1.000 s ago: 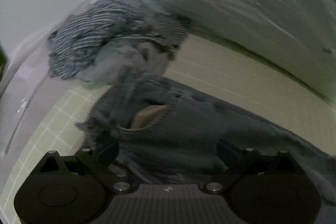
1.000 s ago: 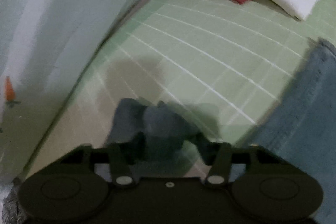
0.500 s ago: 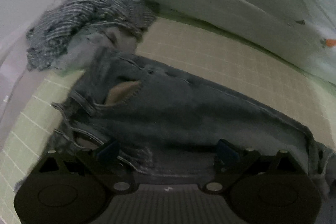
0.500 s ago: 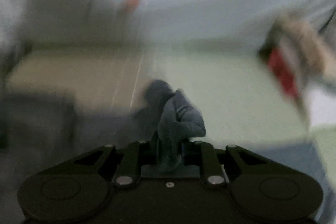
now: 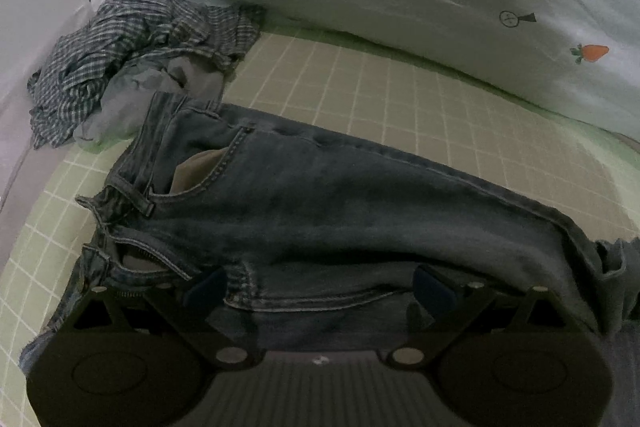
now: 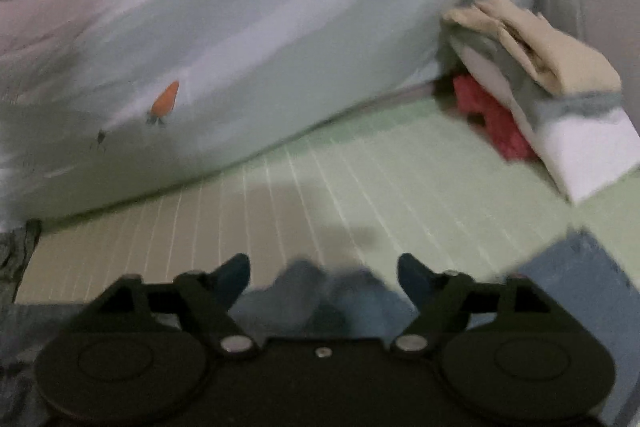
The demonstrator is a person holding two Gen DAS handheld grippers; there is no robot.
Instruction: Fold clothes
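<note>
Holding your left gripper (image 5: 318, 285) and right gripper (image 6: 323, 273) low with jaws spread wide, gripping nothing, you have the jeans (image 5: 340, 203) lying flat, rumpled at the waistband, beside the plaid shirt (image 5: 132, 55).

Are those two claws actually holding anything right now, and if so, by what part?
Nothing is held. The left gripper is open over the jeans near the fly, and the right gripper is open around bunched denim.

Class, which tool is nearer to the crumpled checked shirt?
Left. The left tool sits over the jeans, with the checked shirt just beyond them. The right tool shows no shirt ahead.
</note>
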